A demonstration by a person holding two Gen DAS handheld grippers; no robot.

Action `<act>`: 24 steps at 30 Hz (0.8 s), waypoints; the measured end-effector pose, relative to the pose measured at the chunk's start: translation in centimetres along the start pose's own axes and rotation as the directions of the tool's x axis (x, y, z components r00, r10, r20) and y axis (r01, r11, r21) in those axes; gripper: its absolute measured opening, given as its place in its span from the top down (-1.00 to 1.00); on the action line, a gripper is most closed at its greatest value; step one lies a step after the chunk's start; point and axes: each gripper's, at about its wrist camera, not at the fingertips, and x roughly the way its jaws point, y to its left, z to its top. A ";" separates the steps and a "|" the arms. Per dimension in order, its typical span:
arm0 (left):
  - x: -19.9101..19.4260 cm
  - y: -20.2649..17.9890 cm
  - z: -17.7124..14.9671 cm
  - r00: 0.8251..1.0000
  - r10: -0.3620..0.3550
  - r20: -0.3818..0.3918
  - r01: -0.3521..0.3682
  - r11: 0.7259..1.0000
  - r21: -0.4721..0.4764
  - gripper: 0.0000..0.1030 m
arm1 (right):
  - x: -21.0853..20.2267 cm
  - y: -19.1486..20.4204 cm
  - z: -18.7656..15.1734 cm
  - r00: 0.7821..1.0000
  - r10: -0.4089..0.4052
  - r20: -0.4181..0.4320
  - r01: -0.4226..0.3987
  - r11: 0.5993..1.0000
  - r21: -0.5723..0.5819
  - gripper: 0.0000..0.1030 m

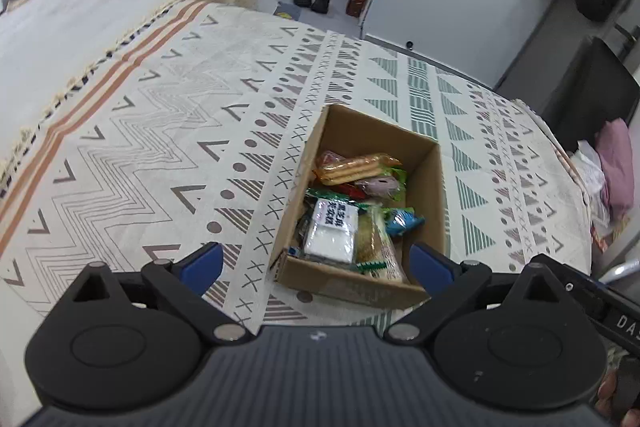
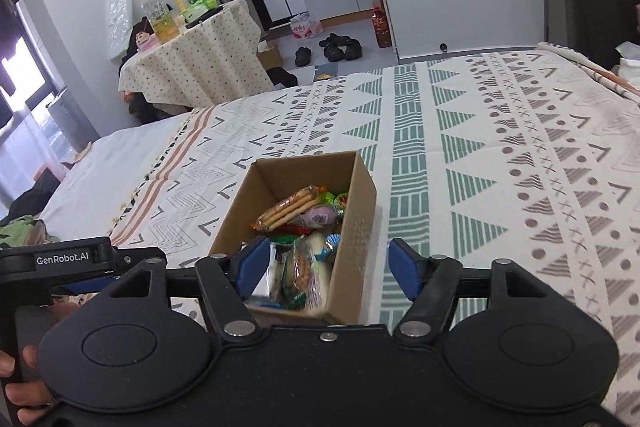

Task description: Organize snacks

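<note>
Both grippers hang above the bed and neither carries anything: the left gripper (image 1: 316, 263) has its blue pads spread wide, and the right gripper (image 2: 326, 267) is just as wide apart, empty. The cardboard box (image 1: 434, 195) sits on the patterned bedspread (image 1: 160, 131), at about five o'clock from the middle of the left wrist view and dead centre, toward six o'clock, in the right wrist view. Inside lies a jumble of snacks: a cracker pack (image 1: 358, 167) toward the box's twelve o'clock end, a white packet (image 1: 334, 231) at the six o'clock end, a blue-wrapped sweet (image 1: 402, 221) at three o'clock. No snacks show on the bedspread, so the packing looks close to done, perhaps only tidying left. The next move, I judge, calls for dropping one gripper straight down into the box to square up a packet.
</note>
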 end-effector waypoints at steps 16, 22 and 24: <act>-6.8 -3.0 -2.5 0.998 0.003 0.056 -0.013 0.982 0.186 -0.99 | -8.0 -1.5 -2.1 0.996 -0.022 0.088 0.021 1.000 0.011 -0.94; -9.3 -3.9 -4.0 0.998 0.000 0.070 -0.017 0.969 0.246 -0.99 | -10.2 -1.7 -2.7 0.995 -0.005 0.101 0.004 1.000 0.007 -1.00; -9.9 -4.2 -4.4 0.997 -0.002 0.079 -0.019 0.965 0.262 -0.99 | -10.8 -1.6 -3.0 0.994 0.001 0.106 -0.001 1.000 -0.001 -1.00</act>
